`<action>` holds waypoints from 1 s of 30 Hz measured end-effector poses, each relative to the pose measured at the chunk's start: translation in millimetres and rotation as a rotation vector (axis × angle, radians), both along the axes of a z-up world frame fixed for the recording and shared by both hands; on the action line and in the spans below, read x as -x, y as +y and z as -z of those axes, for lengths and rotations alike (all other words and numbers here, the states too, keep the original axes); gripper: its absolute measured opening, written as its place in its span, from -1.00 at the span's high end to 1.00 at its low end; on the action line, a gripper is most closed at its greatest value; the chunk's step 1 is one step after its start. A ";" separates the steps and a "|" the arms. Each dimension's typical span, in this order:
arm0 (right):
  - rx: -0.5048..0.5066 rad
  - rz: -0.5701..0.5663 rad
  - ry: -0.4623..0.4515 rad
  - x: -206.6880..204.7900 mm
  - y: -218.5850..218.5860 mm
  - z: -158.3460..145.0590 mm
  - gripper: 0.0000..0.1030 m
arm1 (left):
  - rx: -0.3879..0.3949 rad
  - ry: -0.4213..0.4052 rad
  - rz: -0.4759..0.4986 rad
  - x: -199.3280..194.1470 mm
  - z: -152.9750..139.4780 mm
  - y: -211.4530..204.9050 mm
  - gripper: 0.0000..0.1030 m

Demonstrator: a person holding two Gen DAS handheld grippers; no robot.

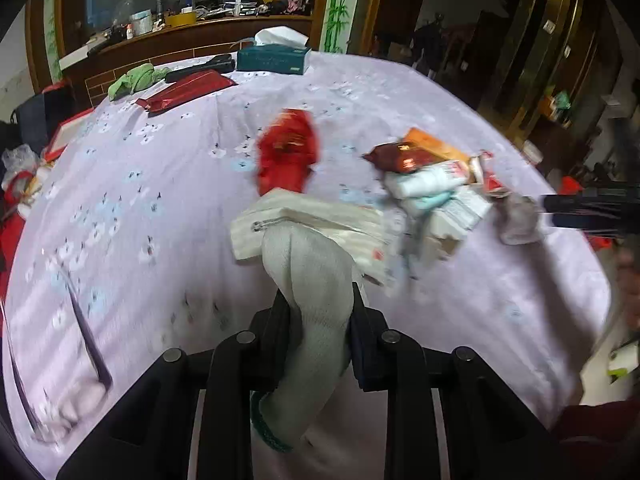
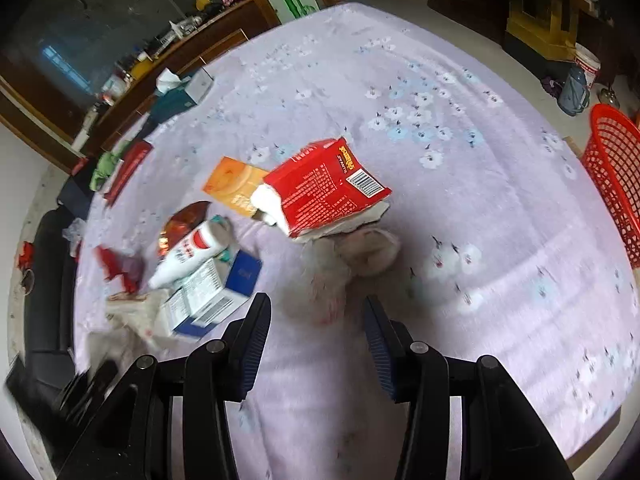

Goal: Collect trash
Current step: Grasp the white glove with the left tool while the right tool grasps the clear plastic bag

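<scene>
Left gripper (image 1: 320, 300): jaws clamped on a grey-white sock (image 1: 308, 280) that rises between them and runs back under the camera. The sock's far end overlaps a flat white pack (image 1: 304, 224) at 12 o'clock; whether it touches the pack, cannot tell.

Right gripper (image 2: 316, 316): jaws apart, nothing between them. It hangs over the lilac cloth (image 2: 440, 80).

Trash for the right side: red box (image 2: 324, 188), dead ahead at 12 o'clock, near. Its long axis runs from 10 to 4 o'clock, barcode end to the right, open end to the left with white stuffing showing. A pale, blurred wad (image 2: 352, 256) lies between the box and the jaws, touching the box's near edge.

Other litter sits at 10 o'clock: white tube (image 2: 188, 256), blue-white carton (image 2: 212, 300), orange card (image 2: 232, 184).

Red basket (image 2: 616, 184) at 2 o'clock, off the cloth's edge, well apart from the box.

Judgement: the right gripper is the free one and the nearer to the box. The box lies slantwise to the jaw line, so a wrist turn looks needed before closing.
</scene>
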State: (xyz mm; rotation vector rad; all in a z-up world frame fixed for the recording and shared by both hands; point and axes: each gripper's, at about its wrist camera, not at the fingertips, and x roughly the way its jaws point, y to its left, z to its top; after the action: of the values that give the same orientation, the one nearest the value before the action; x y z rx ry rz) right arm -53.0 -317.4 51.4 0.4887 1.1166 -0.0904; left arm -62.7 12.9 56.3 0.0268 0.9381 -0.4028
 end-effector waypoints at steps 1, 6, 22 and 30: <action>-0.006 0.001 0.008 -2.4 0.1 4.3 0.02 | 0.003 -0.016 0.006 8.1 -6.1 -1.8 0.53; -0.035 -0.008 0.027 -7.2 5.2 18.0 0.48 | 0.017 -0.081 0.049 28.1 -31.6 -17.1 0.53; 0.145 -0.036 -0.128 71.1 -7.1 -39.1 0.77 | 0.019 -0.126 0.230 22.6 -51.1 -132.6 0.53; 0.195 0.008 -0.142 99.0 -34.1 -50.1 0.76 | 0.000 -0.121 0.303 29.7 -56.3 -189.7 0.53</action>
State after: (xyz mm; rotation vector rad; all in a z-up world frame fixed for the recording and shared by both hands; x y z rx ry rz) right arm -152.0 -351.6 101.5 0.3196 0.9559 -0.1673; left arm -92.5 -176.8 112.7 0.1930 0.8158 -0.6740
